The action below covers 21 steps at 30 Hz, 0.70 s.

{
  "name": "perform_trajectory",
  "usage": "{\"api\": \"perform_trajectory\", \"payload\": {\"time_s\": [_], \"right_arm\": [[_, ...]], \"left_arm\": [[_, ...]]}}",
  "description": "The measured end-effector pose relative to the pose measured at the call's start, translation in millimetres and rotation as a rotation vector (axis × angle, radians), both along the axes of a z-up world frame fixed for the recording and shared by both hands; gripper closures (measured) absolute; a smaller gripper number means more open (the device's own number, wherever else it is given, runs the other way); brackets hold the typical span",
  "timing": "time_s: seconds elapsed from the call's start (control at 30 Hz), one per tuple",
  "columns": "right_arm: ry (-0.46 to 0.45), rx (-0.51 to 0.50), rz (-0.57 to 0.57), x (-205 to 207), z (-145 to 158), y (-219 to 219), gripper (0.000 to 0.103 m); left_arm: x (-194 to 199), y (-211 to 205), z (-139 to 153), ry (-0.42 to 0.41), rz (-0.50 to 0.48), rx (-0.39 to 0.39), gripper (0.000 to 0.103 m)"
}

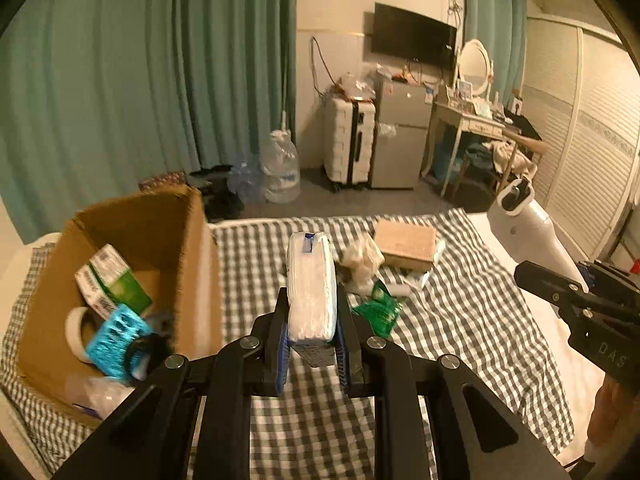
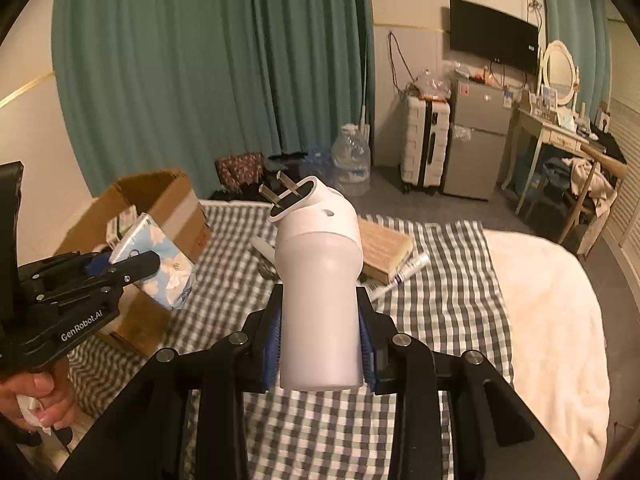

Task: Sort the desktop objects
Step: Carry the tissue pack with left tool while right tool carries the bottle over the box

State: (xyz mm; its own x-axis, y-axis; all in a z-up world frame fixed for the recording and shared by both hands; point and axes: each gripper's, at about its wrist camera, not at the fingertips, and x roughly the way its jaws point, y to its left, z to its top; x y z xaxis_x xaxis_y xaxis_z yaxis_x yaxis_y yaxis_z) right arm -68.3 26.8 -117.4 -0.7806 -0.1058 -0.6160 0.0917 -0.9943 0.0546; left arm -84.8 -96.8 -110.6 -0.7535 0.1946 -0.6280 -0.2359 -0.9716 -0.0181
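My left gripper [image 1: 312,312] is shut on a white tissue pack [image 1: 311,284] with a blue flower print, held above the checked cloth just right of the cardboard box [image 1: 192,240]; the pack also shows in the right wrist view [image 2: 160,264]. My right gripper [image 2: 320,320] is shut on a white plug-in device [image 2: 320,280] with two metal prongs pointing up; it also shows at the right edge of the left wrist view [image 1: 528,228]. The box holds green and white cartons [image 1: 112,284], a tape roll [image 1: 80,332] and a blue object [image 1: 116,336].
On the checked cloth [image 1: 460,304] lie a tan book [image 1: 406,242], a crumpled wrapper [image 1: 360,260], a green packet [image 1: 378,312] and a white tube [image 2: 404,272]. Beyond the bed stand a water jug [image 1: 280,168], a white suitcase [image 1: 348,140], a small fridge [image 1: 400,136] and a dressing table [image 1: 472,120].
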Motion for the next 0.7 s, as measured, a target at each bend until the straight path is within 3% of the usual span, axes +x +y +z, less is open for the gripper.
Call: {"api": "perform_trajectory", "payload": {"time_s": [0.37, 0.7], "right_arm": [[0.104, 0.011, 0.043, 20.9, 47.3, -41.5, 0.071], [0.137, -0.017, 0.074, 20.0, 63.6, -74.9, 0.071]], "left_arm": [[19.0, -46.5, 49.4, 0.089, 0.073, -0.009, 0.085], [26.6, -76.3, 74.1, 0.134, 0.105, -0.056, 0.084]]}}
